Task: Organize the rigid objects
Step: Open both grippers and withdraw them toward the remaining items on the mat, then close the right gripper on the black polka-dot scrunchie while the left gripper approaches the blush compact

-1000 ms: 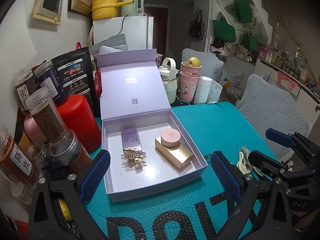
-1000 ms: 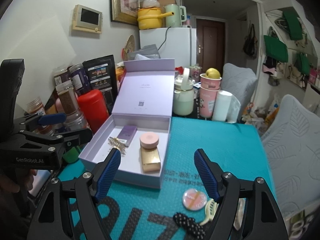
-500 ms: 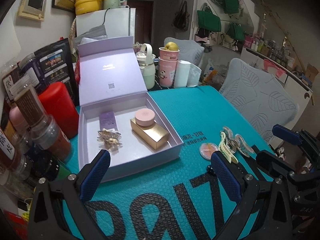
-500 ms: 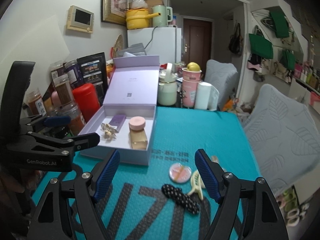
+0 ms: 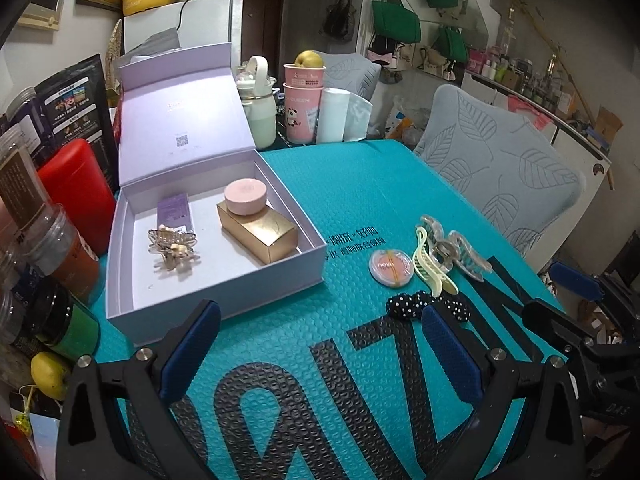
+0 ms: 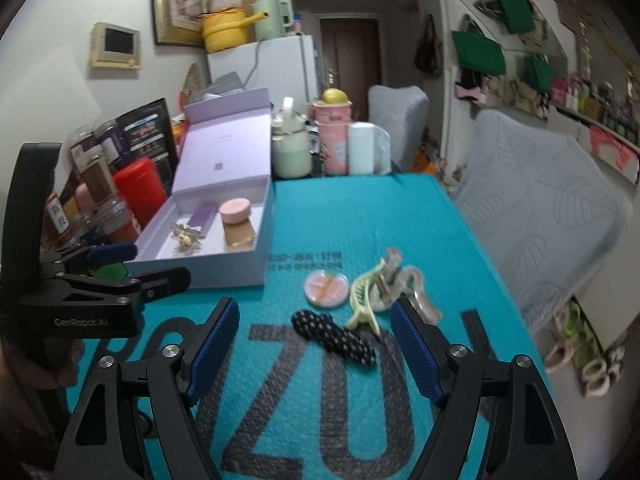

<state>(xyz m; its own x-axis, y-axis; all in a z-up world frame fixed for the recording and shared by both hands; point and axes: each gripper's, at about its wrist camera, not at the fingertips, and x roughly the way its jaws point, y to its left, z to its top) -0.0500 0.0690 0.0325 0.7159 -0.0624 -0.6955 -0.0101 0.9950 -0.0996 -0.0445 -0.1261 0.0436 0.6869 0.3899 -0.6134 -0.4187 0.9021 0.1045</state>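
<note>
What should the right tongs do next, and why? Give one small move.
Probably ease the right tongs forward and down over the black dotted hair clip. They stand open and empty, the clip lies loose on the teal mat nearest them, and the lavender box is open with room left.

Left of centre, an open lilac box holds a gold carton; at right, hair clips lie on the teal bench.
</note>
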